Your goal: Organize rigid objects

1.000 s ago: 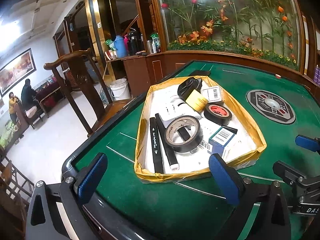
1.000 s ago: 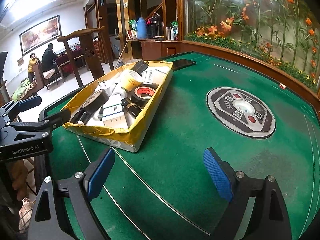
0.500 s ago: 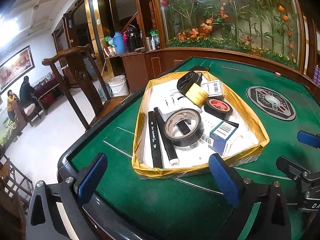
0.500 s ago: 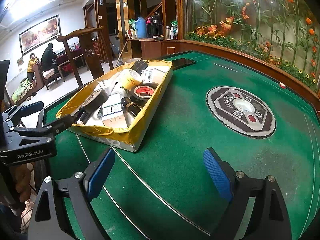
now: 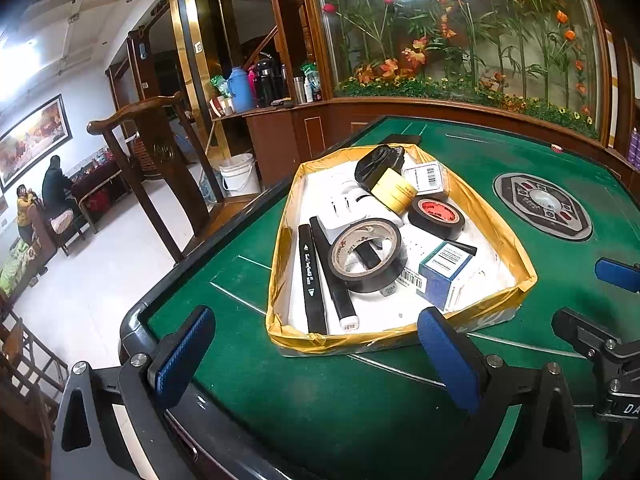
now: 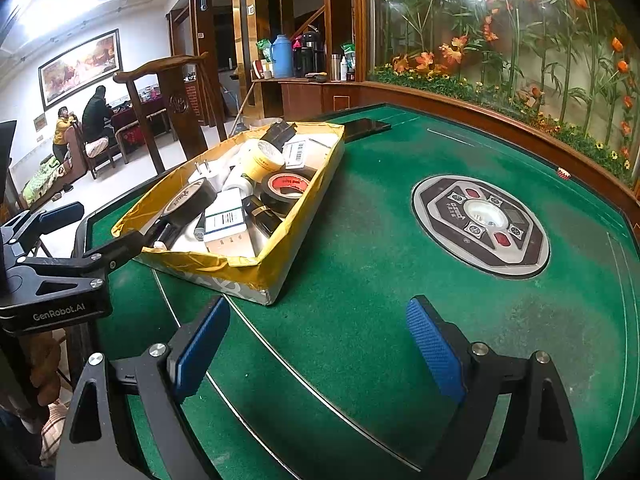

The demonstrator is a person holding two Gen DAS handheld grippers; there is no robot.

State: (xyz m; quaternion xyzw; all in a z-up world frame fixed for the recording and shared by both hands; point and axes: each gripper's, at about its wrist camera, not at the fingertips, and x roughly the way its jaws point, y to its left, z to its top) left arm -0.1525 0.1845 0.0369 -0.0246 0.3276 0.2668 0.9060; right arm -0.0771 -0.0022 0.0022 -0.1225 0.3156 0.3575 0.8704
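Observation:
A yellow-lined cardboard tray [image 5: 504,240] [image 6: 276,268] sits on the green felt table. It holds a large black tape roll [image 5: 364,256] [image 6: 188,200], a black roll with a red core [image 5: 436,212] [image 6: 286,188], a yellow roll [image 5: 394,191] [image 6: 262,158], two black markers [image 5: 310,276], a blue and white box [image 5: 446,274] [image 6: 226,220], a barcoded box [image 5: 426,174] and white plugs. My left gripper [image 5: 316,354] is open and empty just before the tray's near rim. My right gripper [image 6: 318,346] is open and empty over bare felt, right of the tray.
A round grey control panel [image 5: 542,204] [image 6: 480,224] is set in the table's middle. A dark phone [image 6: 366,128] lies at the far edge. A wooden chair [image 5: 160,168] stands left of the table. A raised wooden rim [image 6: 520,132] bounds the far side.
The left gripper has drifted slightly left and back, so the tray sits a little further right in its view. The right gripper has barely moved. Both stay open.

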